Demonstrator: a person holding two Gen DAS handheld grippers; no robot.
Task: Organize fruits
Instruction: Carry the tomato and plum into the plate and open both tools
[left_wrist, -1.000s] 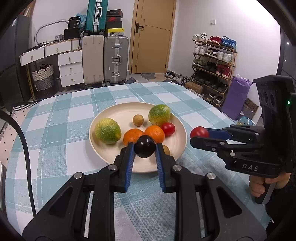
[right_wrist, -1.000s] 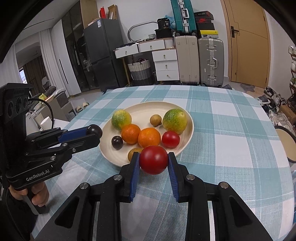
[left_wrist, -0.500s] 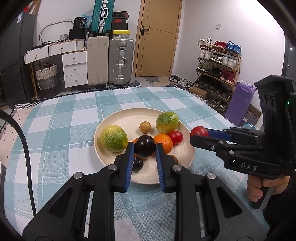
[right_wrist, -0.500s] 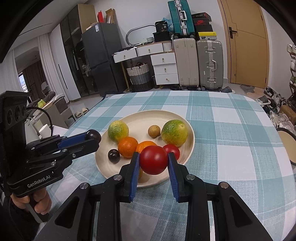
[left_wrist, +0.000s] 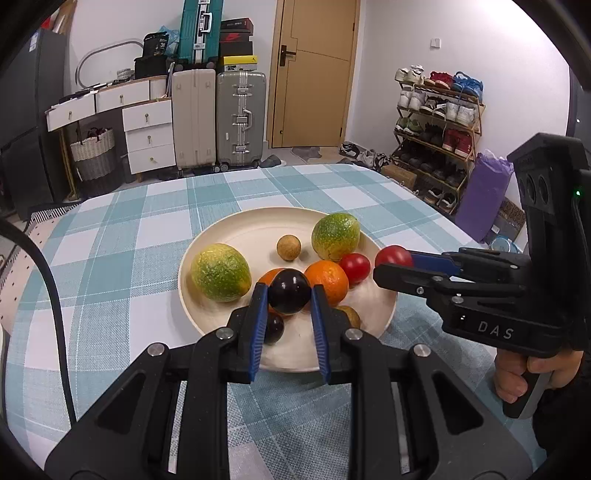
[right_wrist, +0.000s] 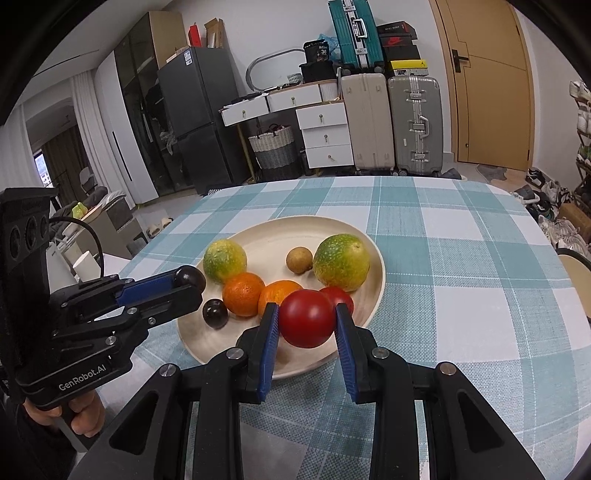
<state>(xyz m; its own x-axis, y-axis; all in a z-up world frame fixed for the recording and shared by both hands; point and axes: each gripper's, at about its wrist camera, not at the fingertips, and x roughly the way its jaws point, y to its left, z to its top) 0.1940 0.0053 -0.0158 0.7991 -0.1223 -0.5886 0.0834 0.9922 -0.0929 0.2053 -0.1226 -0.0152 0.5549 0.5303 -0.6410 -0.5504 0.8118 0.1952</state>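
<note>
A cream plate (left_wrist: 258, 232) (right_wrist: 269, 236) on the checked tablecloth holds two green-yellow citrus fruits (left_wrist: 220, 272) (left_wrist: 335, 236), two oranges (right_wrist: 243, 294), a small brown fruit (left_wrist: 289, 247), a small red tomato (left_wrist: 355, 266) and a dark plum (right_wrist: 215, 312). My left gripper (left_wrist: 289, 295) is shut on a dark plum (left_wrist: 289, 291) above the plate's near side. My right gripper (right_wrist: 306, 325) is shut on a red tomato (right_wrist: 306, 323) over the plate's near rim. Each gripper also shows in the other view, the left gripper (right_wrist: 188, 278) and the right gripper (left_wrist: 393, 258), holding its fruit.
Teal and white tablecloth (left_wrist: 110, 258) lies around the plate. A hand (left_wrist: 517, 373) grips the right tool, another hand (right_wrist: 81, 413) the left. A black cable (left_wrist: 48, 280) hangs at left. Suitcases, drawers and a shoe rack stand behind the table.
Both grippers keep their fruits. The plate has slid lower and nearer in both views, so the held plum and tomato now hang over the fruit on the plate's near side.
</note>
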